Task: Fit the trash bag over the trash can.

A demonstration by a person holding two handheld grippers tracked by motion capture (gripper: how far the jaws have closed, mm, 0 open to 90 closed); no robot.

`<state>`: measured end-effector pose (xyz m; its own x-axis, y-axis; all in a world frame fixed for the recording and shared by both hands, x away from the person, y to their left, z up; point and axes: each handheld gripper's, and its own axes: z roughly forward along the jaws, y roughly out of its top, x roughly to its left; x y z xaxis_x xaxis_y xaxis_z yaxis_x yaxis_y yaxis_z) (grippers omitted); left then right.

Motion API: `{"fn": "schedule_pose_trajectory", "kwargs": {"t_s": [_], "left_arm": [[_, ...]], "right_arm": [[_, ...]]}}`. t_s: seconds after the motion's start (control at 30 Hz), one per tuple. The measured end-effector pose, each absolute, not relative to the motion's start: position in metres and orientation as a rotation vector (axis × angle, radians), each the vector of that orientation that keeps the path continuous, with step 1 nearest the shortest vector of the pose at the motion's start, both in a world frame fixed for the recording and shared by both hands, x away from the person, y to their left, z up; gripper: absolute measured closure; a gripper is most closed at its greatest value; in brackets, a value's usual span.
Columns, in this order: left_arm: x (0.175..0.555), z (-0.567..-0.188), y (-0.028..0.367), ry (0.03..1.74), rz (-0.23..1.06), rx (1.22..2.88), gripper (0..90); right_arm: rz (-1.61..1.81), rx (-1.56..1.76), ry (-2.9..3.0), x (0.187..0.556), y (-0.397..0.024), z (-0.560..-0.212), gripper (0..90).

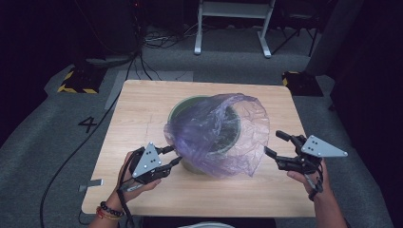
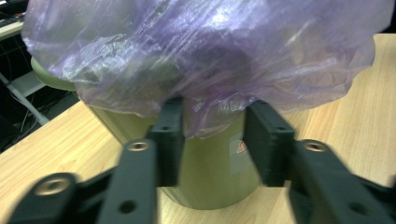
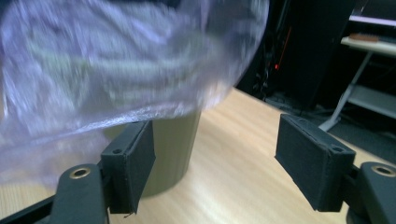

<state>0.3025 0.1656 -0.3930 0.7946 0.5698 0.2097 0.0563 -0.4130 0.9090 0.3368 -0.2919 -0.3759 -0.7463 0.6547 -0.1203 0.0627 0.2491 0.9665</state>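
Underfoot, grey carpet [image 1: 43, 142] spreads around a pale wooden table [image 1: 142, 118], in a dark room. A white frame [image 1: 233, 28] stands beyond the table, two yellow-and-black striped bases [image 1: 76, 83] sit on the floor off its far corners, and a black cable [image 1: 71, 152] trails along the carpet to the left, past a "4" [image 1: 88, 124] marked there. At the table's middle stands a green bin [image 1: 190, 107] with a purple bag [image 1: 223, 137] draped loosely over its rim, billowing toward the near right. The left gripper [image 1: 173, 156] sits at the bag's near-left edge; in the left gripper view its jaws stand apart, with the bag's hem [image 2: 205, 123] hanging between them, not pinched. The right gripper [image 1: 278, 143] hovers just right of the bag, jaws wide and empty, with the bag and bin to one side of them in the right gripper view.
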Motion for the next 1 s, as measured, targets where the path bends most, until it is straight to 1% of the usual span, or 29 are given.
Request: {"fn": "schedule_pose_trajectory", "kwargs": {"t_s": [0.1, 0.2, 0.33, 0.47, 0.63, 0.7, 0.8, 1.0], "left_arm": [[0.299, -0.391, 0.168, 0.476, 0.596, 1.952, 39.7], [0.294, -0.389, 0.172, 0.488, 0.587, 1.941, 26.9], [0.289, -0.383, 0.183, 0.512, 0.576, 1.887, 20.4], [0.285, -0.372, 0.190, 0.533, 0.585, 1.834, 20.0], [0.275, -0.349, 0.185, 0.472, 0.585, 1.777, 18.7], [0.274, -0.341, 0.180, 0.448, 0.564, 1.769, 18.1], [0.278, -0.335, 0.170, 0.435, 0.548, 1.779, 17.7], [0.291, -0.331, 0.147, 0.453, 0.570, 1.855, 17.4]], "right_arm": [[1.490, 0.640, 1.973, 0.336, -0.289, -0.365, 29.7], [1.464, 0.640, 1.949, 0.339, -0.287, -0.359, 29.9], [1.481, 0.650, 1.928, 0.343, -0.286, -0.354, 30.0], [1.525, 0.645, 1.919, 0.345, -0.284, -0.349, 30.0], [1.543, 0.612, 1.932, 0.349, -0.276, -0.342, 29.4], [1.547, 0.611, 1.946, 0.353, -0.273, -0.341, 29.1], [1.550, 0.620, 1.959, 0.360, -0.268, -0.342, 28.9], [1.524, 0.642, 1.976, 0.371, -0.262, -0.345, 28.3]]}}
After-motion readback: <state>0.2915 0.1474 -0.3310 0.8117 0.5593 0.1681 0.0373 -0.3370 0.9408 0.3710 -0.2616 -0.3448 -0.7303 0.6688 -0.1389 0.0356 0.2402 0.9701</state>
